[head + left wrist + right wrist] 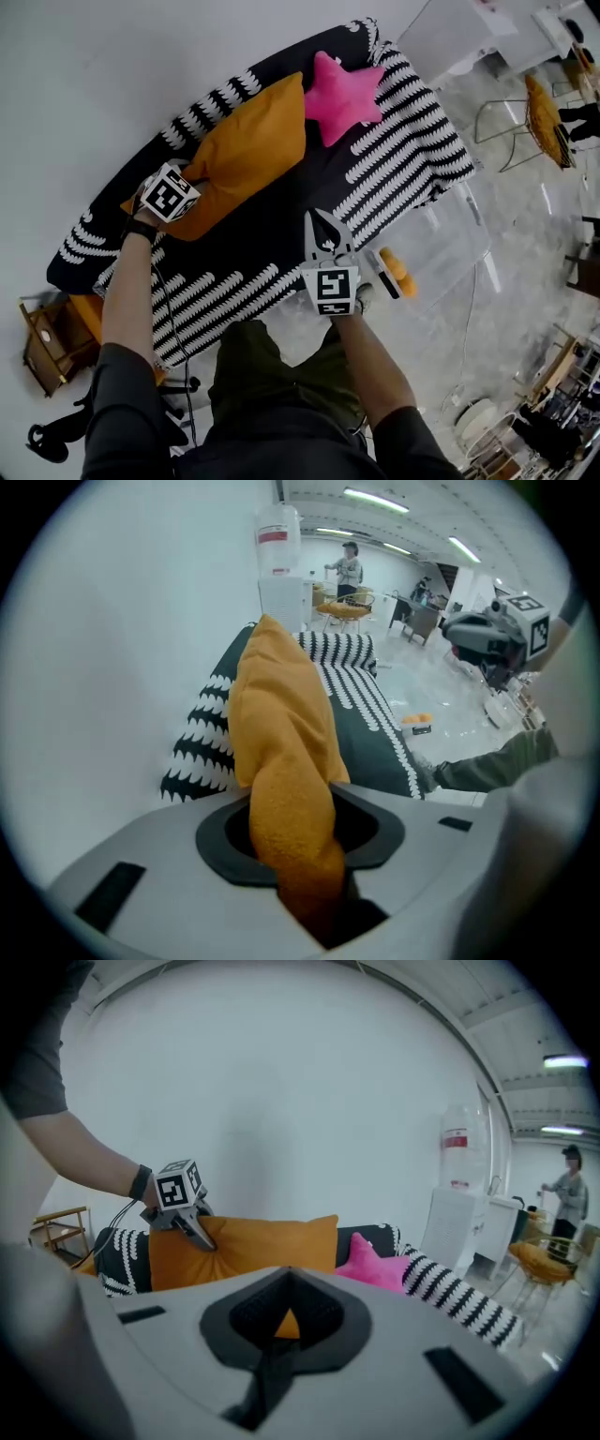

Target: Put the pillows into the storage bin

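Orange pillow (248,141), one, pinched at a corner between left gripper (300,855) jaws, resting on striped sofa (394,159). One pink star pillow (345,94) ahead of right gripper (323,230), on same sofa. Right gripper pressed together, empty, clear of both pillows. White wall (112,75) beyond left gripper; open floor (525,225) off right gripper's right.

Orange rectangular cloth pillow (281,752): nubby, towel-like pile, matt. Pink star-shaped plush pillow (342,94): soft, matt. Black-and-white patterned sofa cover (403,150): cloth, matt. Right gripper (277,1326): smooth matt grey plastic shell, black matt pads (246,1314). Pale floor (525,314): glossy, reflective.
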`<move>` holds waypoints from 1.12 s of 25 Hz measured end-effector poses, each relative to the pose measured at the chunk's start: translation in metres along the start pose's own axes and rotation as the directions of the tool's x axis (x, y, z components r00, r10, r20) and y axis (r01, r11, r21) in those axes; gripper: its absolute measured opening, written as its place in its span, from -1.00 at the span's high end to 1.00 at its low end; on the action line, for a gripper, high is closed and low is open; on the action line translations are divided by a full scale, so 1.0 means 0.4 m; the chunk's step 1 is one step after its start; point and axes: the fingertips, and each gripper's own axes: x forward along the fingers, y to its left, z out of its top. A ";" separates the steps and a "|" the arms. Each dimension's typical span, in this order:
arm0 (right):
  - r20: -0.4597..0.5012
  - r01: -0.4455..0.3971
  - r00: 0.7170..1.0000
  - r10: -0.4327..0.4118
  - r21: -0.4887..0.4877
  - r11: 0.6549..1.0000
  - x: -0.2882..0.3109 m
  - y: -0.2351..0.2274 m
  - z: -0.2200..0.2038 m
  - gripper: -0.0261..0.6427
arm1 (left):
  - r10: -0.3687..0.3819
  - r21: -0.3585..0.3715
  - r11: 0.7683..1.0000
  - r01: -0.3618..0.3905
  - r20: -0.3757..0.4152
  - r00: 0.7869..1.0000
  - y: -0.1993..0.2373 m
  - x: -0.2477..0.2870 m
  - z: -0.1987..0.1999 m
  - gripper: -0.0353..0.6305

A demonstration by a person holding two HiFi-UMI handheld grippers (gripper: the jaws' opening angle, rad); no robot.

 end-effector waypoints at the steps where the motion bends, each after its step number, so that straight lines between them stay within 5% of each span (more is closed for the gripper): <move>1: 0.006 0.012 1.000 -0.012 0.004 1.000 -0.019 -0.018 0.002 0.92 | 0.001 0.010 1.000 -0.002 0.003 1.000 -0.015 -0.010 0.023 0.47; 15: 0.054 0.221 0.972 -0.228 0.115 0.968 -0.345 -0.333 -0.032 0.92 | -0.083 0.200 0.978 0.059 0.117 0.990 -0.342 -0.068 0.521 0.45; 20: 0.024 0.334 0.939 -0.342 0.161 0.929 -0.521 -0.522 -0.140 0.92 | -0.149 0.295 0.949 0.109 0.116 0.982 -0.551 0.018 0.726 0.45; 28: -0.087 0.518 0.853 -0.515 0.255 0.816 -0.802 -0.823 -0.376 0.92 | -0.289 0.426 0.874 0.235 0.066 0.955 -0.943 0.219 1.023 0.44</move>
